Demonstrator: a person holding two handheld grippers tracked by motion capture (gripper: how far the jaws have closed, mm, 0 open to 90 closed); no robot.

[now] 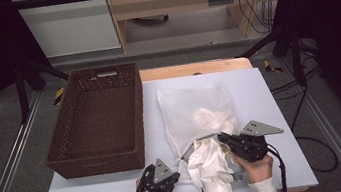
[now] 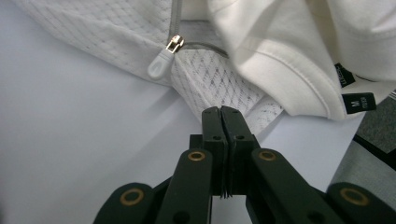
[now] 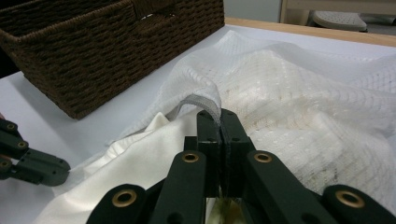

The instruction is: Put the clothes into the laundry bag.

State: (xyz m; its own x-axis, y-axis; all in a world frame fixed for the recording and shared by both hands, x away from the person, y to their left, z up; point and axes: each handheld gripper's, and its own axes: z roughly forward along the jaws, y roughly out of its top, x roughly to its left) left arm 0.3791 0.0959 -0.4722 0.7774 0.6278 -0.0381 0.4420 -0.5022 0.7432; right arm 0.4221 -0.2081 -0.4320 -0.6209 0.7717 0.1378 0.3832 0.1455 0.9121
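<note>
A white mesh laundry bag [image 1: 190, 106] lies on the white table top, its open end toward me. A white garment [image 1: 211, 168] spills out of that opening. My left gripper [image 1: 175, 175] is low at the bag's near left corner. In the left gripper view its jaws [image 2: 219, 111] are shut on the corner of the mesh [image 2: 210, 79], just below the zip pull [image 2: 161, 63]. My right gripper [image 1: 222, 138] is at the right side of the opening, shut on the bag's grey zip edge [image 3: 201, 100] and lifting it off the garment [image 3: 135, 163].
A dark brown wicker basket [image 1: 95, 164] stands at the left of the table, close beside the bag, with nothing in it. The table's near edge runs just under both hands. Black size labels [image 2: 357, 100] show on the garment.
</note>
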